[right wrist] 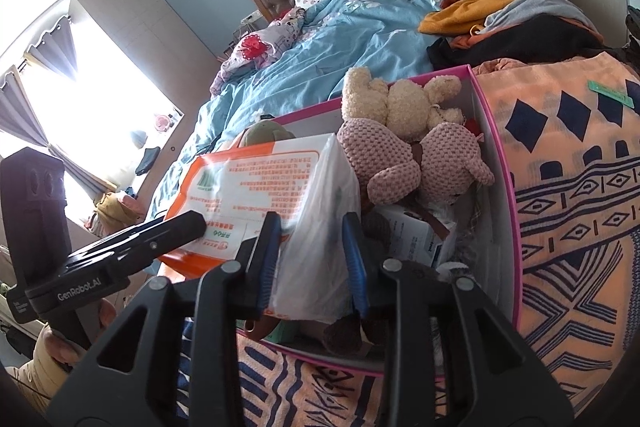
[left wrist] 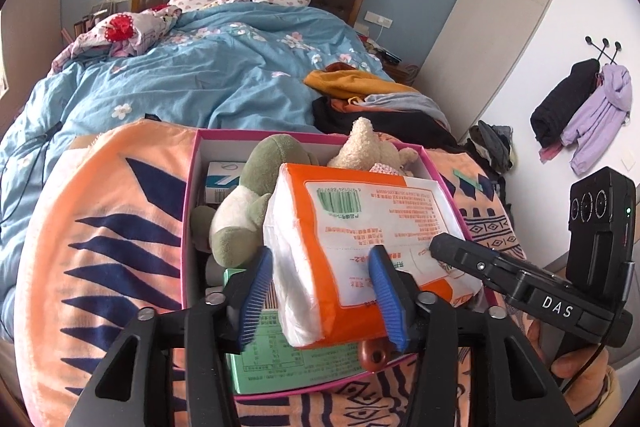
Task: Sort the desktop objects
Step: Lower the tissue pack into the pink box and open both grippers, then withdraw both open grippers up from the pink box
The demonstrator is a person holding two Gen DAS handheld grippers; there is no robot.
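An orange and white tissue pack (left wrist: 360, 243) is held over the pink-rimmed box (left wrist: 191, 187). My left gripper (left wrist: 324, 301) is shut on the pack's near left end, blue pads (left wrist: 254, 303) on both sides. My right gripper (right wrist: 312, 267) is shut on the same pack (right wrist: 272, 195) at its white right end. The box (right wrist: 500, 163) holds a green plush (left wrist: 244, 203), a cream plush (right wrist: 400, 99), a pink knitted plush (right wrist: 404, 163), a green carton (left wrist: 280, 359) and white boxes (right wrist: 416, 235).
The box rests on an orange and navy patterned towel (left wrist: 104, 235) spread on a bed with a blue floral duvet (left wrist: 224, 67). A pile of clothes (left wrist: 372, 99) lies behind the box. A white wall with hanging clothes (left wrist: 580, 111) is to the right.
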